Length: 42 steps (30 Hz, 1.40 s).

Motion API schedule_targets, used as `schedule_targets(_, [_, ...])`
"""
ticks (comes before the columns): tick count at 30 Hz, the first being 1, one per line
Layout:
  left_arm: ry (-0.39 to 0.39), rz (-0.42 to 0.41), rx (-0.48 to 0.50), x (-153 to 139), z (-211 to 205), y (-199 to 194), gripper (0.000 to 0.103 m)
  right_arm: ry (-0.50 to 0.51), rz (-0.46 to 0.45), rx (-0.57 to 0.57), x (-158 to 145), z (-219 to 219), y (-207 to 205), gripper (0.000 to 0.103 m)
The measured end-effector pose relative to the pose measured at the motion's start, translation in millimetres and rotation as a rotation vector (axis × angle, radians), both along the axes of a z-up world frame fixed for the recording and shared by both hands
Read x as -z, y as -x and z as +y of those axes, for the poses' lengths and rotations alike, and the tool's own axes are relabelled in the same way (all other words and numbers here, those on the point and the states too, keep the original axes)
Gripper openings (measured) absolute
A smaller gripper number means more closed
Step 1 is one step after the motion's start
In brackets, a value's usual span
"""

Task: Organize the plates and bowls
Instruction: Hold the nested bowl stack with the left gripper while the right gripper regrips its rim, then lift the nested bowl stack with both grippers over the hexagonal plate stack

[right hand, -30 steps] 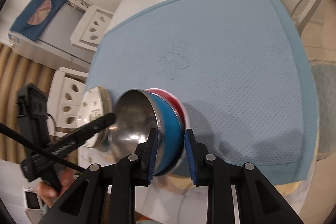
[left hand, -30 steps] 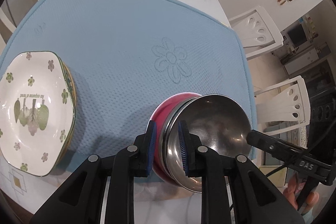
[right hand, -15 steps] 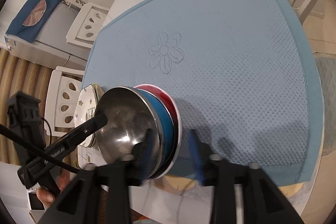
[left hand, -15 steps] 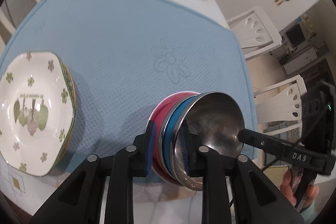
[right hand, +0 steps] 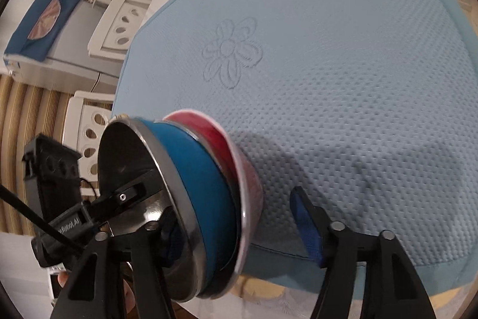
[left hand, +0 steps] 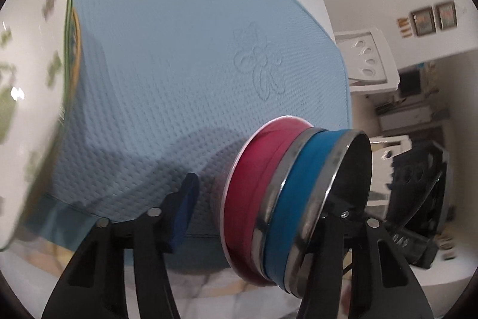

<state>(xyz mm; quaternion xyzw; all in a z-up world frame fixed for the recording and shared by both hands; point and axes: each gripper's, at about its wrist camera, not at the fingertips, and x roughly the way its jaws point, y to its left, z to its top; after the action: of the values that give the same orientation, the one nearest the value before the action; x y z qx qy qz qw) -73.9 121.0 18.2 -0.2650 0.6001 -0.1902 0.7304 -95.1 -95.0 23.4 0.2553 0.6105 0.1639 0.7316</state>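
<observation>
Two nested bowls, a blue bowl point(left hand: 294, 196) seated inside a red bowl point(left hand: 254, 178), sit on the near edge of the blue mat point(left hand: 185, 56), seen side-on from both wrist views. Both have steel rims; blue one's steel interior faces away from the mat centre.

Left gripper point(left hand: 263, 217): jaws apart, have just been opening. Stack lies between them; left pad stands clear of the red bowl w/ visible gap, other finger is behind the blue bowl's rim, contact there not clear. No clamp seen.

Right gripper point(right hand: 239, 220): jaws apart, have just been opening. Stack between them; right pad well clear of the red bowl, other finger reaches inside the steel interior. No clamp seen.

Stack of floral plates point(left hand: 33, 97) at left edge of left view, on the mat, apart from the bowls; blurred.

White chair point(right hand: 116, 26) beyond table. Part of a hand point(right hand: 62, 278) visible low left in right view
</observation>
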Motion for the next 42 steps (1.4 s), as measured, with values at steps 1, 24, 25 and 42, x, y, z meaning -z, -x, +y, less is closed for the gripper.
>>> schedule_targets(1, [0.022,0.007,-0.003,3,1,1,0.046,-0.02,-0.002,-0.01,1,3,0,0.05])
schedule_targets(24, [-0.089,-0.035,-0.054,-34,-20,14,0.043,0.096,-0.04,0.013,-34,14,14,0.045])
schedule_targets(25, [-0.097,-0.036,-0.054,-38,-20,14,0.043,0.093,-0.038,0.02,-36,13,13,0.045])
schedule_targets(42, [-0.134,-0.137,-0.164,-136,81,7,0.041,0.059,-0.148,0.01,-127,96,-7,0.045])
